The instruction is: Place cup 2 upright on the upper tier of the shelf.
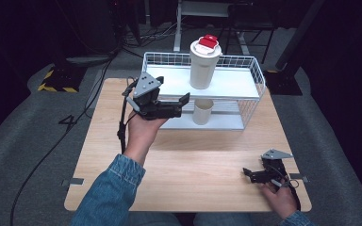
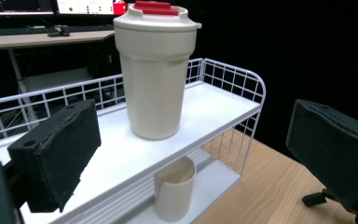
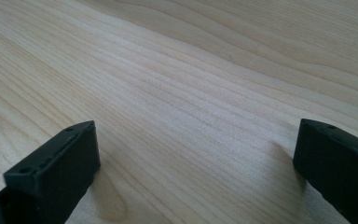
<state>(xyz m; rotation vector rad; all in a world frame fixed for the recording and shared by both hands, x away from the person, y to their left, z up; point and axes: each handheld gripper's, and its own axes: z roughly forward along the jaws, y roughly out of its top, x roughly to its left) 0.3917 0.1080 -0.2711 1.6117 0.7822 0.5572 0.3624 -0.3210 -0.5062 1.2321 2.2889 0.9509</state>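
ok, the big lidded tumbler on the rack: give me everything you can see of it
The tumbler is cream-white, looks like matte plastic, and tapers toward its base. A cream lid with a red flip tab caps it, so it is closed. It stands upright on the top shelf of the white wire rack, right of centre in the high view. Nothing else touches it. The left gripper is held in front with jaws open, apart from it. A small open cup sits on the lower shelf below it.

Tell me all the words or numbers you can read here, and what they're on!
"4": a dark figure on the grey floor, left of the wooden table.
The tumbler, its red lid tab and the small cup carry no writing.
The monitors behind are too blurred to read.
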